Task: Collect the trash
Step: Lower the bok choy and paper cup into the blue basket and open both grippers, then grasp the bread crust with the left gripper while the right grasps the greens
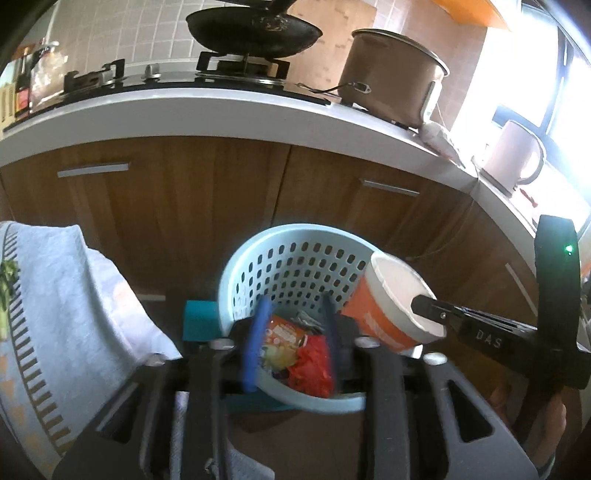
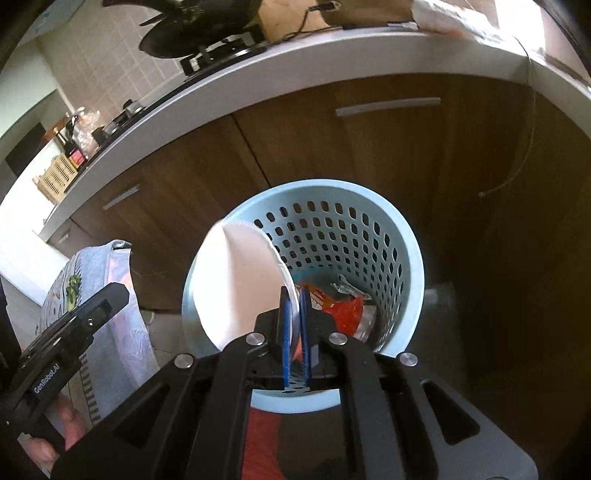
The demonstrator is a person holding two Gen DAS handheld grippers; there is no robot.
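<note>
One pale blue perforated basket [image 2: 373, 206] stands on the floor in front of two brown cabinet doors, and both grippers hang over its mouth. Inside it lie at least two pieces of trash – an orange printed wrapper [image 1: 280, 341] and a crumpled red one [image 1: 312, 367] – with a scrap of silvery foil behind them; whether more is buried below cannot be told. One paper cup [image 1: 388, 306], orange outside and white inside, is tilted over the basket's rim, mouth turned toward the cabinets. The right gripper [image 2: 294, 332] has its two blue fingers close together, pinched on the cup's rim, one finger inside the wall and one outside. The left gripper [image 1: 291, 343] points down into the basket with its two blue fingers [image 1: 255, 347] apart and nothing pressed between them – the wrappers show in the gap, lying lower in the basket. One pale grey-blue towel [image 1: 66, 288] hangs to the left of the basket over a patterned cloth. Above, the white surface [image 1: 207, 107] carries one dark wok [image 1: 255, 31] on a two-burner hob, one brown pot [image 1: 391, 74] and, near the bright window, one pink kettle [image 1: 515, 155].
</note>
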